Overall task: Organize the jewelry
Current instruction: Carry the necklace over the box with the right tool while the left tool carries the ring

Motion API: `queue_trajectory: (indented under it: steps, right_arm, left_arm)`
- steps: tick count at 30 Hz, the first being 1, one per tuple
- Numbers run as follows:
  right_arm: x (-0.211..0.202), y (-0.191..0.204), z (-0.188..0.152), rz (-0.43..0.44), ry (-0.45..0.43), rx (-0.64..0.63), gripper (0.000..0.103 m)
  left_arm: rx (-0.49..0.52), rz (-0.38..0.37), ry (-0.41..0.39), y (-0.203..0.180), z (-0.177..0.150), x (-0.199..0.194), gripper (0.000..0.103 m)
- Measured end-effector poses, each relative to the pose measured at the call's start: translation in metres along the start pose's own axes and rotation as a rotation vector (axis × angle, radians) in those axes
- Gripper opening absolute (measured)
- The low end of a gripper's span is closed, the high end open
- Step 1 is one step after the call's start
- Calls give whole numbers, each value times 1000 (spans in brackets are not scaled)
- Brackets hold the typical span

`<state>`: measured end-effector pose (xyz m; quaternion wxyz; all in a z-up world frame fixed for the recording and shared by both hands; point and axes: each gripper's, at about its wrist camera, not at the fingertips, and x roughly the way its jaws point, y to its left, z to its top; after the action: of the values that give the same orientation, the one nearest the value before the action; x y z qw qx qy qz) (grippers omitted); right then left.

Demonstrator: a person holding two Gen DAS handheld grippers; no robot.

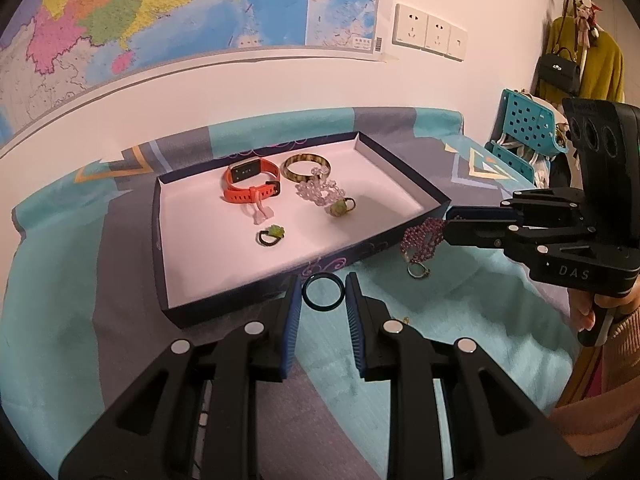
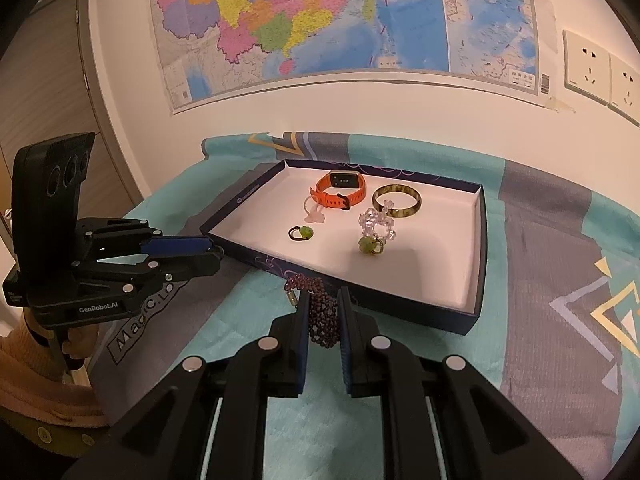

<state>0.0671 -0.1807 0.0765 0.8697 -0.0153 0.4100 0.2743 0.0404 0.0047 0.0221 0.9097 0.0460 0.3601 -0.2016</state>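
A shallow dark blue tray (image 1: 256,288) (image 2: 478,236) with a white floor lies on the patterned cloth. In it are an orange watch band (image 1: 250,186) (image 2: 340,190), a brown bangle (image 1: 306,166) (image 2: 397,200), a clear bead bracelet (image 1: 320,192) (image 2: 376,220) and two green-stone rings (image 1: 272,235) (image 1: 341,207). My left gripper (image 1: 323,294) has its pads against a dark ring (image 1: 322,292), just in front of the tray. My right gripper (image 2: 323,312) (image 1: 448,226) is shut on a purple bead bracelet (image 2: 322,320) (image 1: 422,240), which hangs beside the tray's near edge.
A small gold ring (image 1: 418,271) lies on the cloth under the purple beads. A teal perforated rack (image 1: 524,124) stands at the bed's right. The wall with a map (image 2: 340,16) and sockets (image 1: 428,32) is behind the tray.
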Motion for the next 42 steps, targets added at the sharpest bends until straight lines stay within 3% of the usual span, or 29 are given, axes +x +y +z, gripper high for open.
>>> queue_trajectory:
  steps: [42]
  right_arm:
    - [30, -17, 31, -18, 4, 11, 12]
  left_arm:
    - [-30, 35, -2, 21, 31, 35, 23]
